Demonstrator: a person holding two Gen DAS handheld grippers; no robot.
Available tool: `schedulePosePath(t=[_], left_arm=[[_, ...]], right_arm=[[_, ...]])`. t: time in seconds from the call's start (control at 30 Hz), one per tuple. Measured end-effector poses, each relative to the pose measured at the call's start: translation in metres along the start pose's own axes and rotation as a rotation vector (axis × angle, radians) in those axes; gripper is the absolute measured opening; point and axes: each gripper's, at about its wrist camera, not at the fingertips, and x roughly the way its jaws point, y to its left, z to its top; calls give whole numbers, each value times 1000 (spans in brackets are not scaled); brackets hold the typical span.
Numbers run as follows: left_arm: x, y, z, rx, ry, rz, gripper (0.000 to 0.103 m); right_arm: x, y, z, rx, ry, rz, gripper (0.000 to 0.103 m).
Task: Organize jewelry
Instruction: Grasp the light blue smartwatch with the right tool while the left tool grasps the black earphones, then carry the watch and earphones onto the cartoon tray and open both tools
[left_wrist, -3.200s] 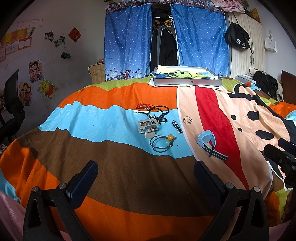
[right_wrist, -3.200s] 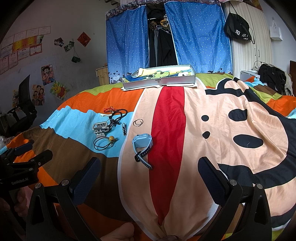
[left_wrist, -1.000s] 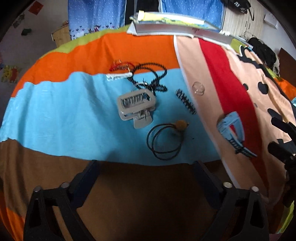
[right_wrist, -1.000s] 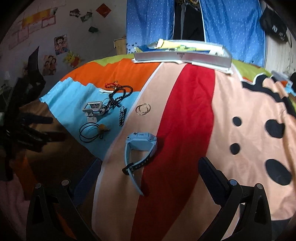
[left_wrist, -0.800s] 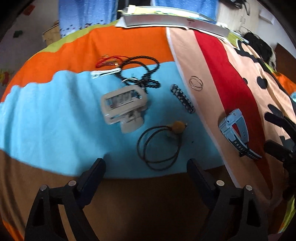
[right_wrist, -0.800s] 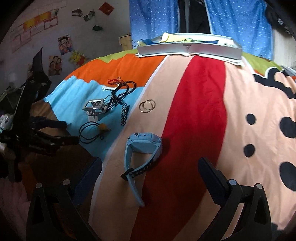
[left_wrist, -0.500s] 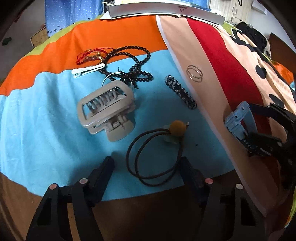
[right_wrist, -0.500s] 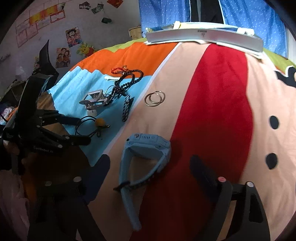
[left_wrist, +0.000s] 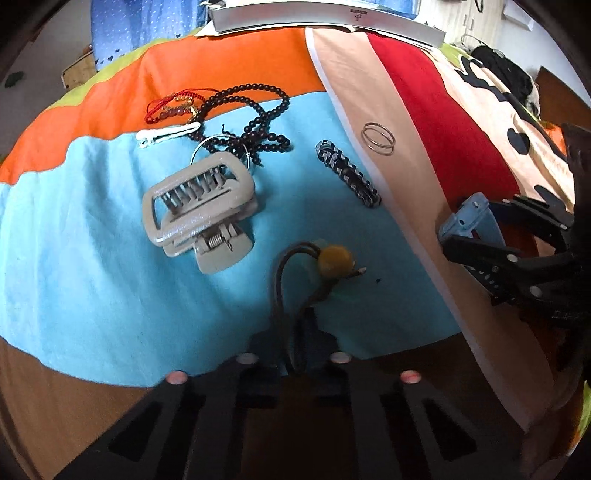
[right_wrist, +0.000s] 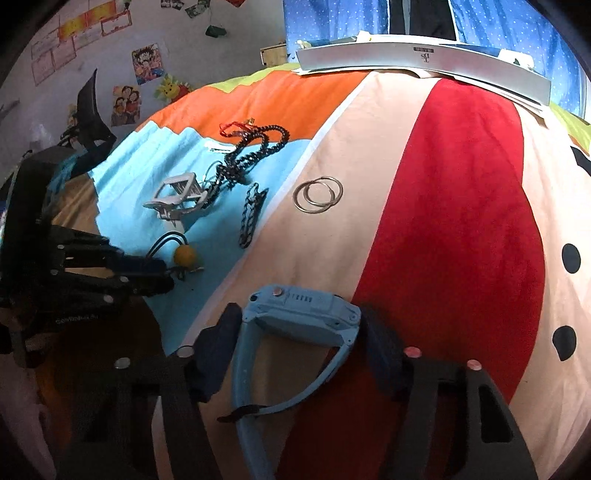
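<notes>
- The left hand-held gripper (left_wrist: 295, 343) has just been closing and now stands clenched on the dark hair tie (left_wrist: 280, 280), whose cords run up between its pads to an amber bead (left_wrist: 334, 258) lying on the light blue stripe of the bedspread (left_wrist: 74, 258)
- The right hand-held gripper (right_wrist: 299, 343) has also just been closing; the light blue watch (right_wrist: 306, 314) sits between its jaws with a pad at each end of the watch body, though I cannot tell whether the pads press on it, and the strap (right_wrist: 243, 373) trails back toward the camera over the peach and red part of the cover
- Just beyond the hair tie lies a grey claw clip (left_wrist: 199, 206), resting partly over a thin metal ring (left_wrist: 221, 147)
- Behind the clip a dark beaded necklace (left_wrist: 255, 114) loops across the orange and blue stripes, with a red cord bracelet (left_wrist: 173, 105) and a white hair clip (left_wrist: 168, 134) beside it
- To the right of the claw clip a black braided bracelet (left_wrist: 347, 173) lies at an angle
- Two silver hoops (right_wrist: 318, 194) overlap on the peach stripe, apart from the rest
- At the far edge of the bed stands a long white box (right_wrist: 421, 55)
</notes>
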Motion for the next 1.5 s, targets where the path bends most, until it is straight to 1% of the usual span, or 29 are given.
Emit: schedulePosePath(t=[0.07, 0.17, 0.23, 0.3, 0.4, 0.53, 0.67, 0.77, 0.83, 0.93, 0.97, 1.03, 1.13, 1.17, 1.2, 1.33, 1.37, 1.43, 1.47, 1.5], left_arm=[[-3, 0, -5, -14, -5, -4, 5], [-9, -2, -13, -31, -12, -31, 5], [-14, -7, -17, -30, -20, -35, 5], [-18, -11, -17, -34, -33, -60, 4], [-25, -11, -6, -31, -62, -66, 4], [-38, -17, 17, -18, -85, -67, 4], [-49, -22, 45, 29, -81, -64, 4], [-61, -25, 78, 87, -90, -76, 4], [-64, -26, 100, 105, -99, -98, 4], [-69, -25, 139, 107, -120, -158, 4], [-69, -25, 148, 106, -123, -169, 4], [-71, -21, 179, 98, -145, -195, 4], [-72, -15, 222, 83, -173, -227, 4], [-73, -14, 232, 81, -182, -232, 4], [-74, -12, 252, 82, -202, -233, 4], [-72, -9, 304, 101, -269, -203, 4], [-70, -7, 317, 93, -286, -206, 4], [-64, -3, 337, 62, -305, -228, 4], [-57, -1, 351, 33, -316, -241, 4], [-53, 0, 357, 20, -320, -241, 4]], right_arm=[[0, -1, -1, 5, -1, -5, 55], [-3, -1, -2, 5, -4, -13, 55], [-5, -1, -3, 12, -9, -3, 55], [-9, -1, -4, 26, -20, 19, 55], [-15, -1, -4, 32, -33, 40, 55], [-28, -5, 1, 44, -64, 47, 55], [-41, -14, 13, 53, -98, 37, 55], [-50, -25, 28, 64, -131, 30, 55], [-54, -34, 41, 68, -150, 21, 55], [-57, -45, 57, 75, -166, 15, 55], [-58, -51, 65, 78, -180, 16, 55], [-60, -60, 80, 78, -200, 12, 55], [-65, -74, 105, 86, -231, 29, 55], [-67, -80, 117, 83, -244, 29, 55], [-69, -86, 132, 76, -260, 27, 55], [-77, -107, 188, 69, -319, 31, 55], [-76, -114, 208, 65, -334, 20, 55], [-69, -126, 235, 55, -351, -15, 55], [-64, -130, 246, 58, -354, -30, 55], [-59, -136, 255, 69, -358, -42, 55]])
